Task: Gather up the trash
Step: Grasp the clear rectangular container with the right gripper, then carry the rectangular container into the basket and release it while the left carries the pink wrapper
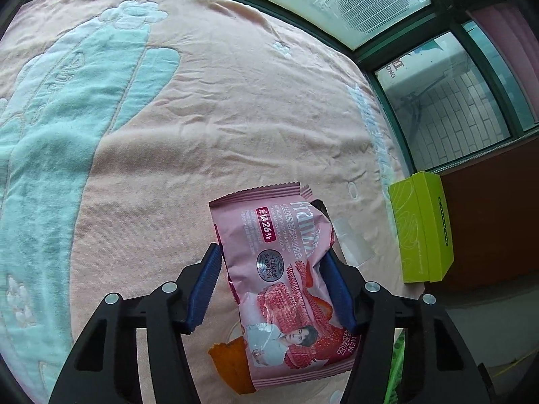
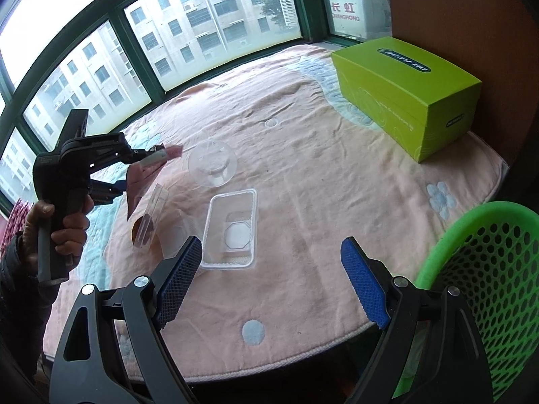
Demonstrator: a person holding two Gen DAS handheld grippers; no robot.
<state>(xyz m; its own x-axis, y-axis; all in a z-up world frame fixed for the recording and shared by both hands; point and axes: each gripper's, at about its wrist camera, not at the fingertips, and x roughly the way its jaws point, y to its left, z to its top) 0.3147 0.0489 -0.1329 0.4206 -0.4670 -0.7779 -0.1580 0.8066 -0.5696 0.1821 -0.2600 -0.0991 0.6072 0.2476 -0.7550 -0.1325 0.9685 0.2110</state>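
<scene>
A pink cookie wrapper point(image 1: 279, 269) sits between the blue pads of my left gripper point(image 1: 269, 262), which is shut on it and holds it above the pink blanket point(image 1: 219, 107). An orange wrapper point(image 1: 232, 367) lies under it. In the right wrist view the left gripper point(image 2: 134, 168) holds the wrapper point(image 2: 145, 171) at the left. My right gripper point(image 2: 273, 252) is open and empty, low over the blanket point(image 2: 320, 168). A clear plastic tray point(image 2: 232, 232), a clear round lid point(image 2: 212, 163) and a clear sleeve point(image 2: 151, 215) lie ahead of it.
A green mesh basket point(image 2: 485, 279) stands at the lower right, beside the bed edge. A green cardboard box point(image 2: 407, 94) sits at the back right, also seen in the left wrist view point(image 1: 421, 232). Windows point(image 2: 188, 37) run along the far side.
</scene>
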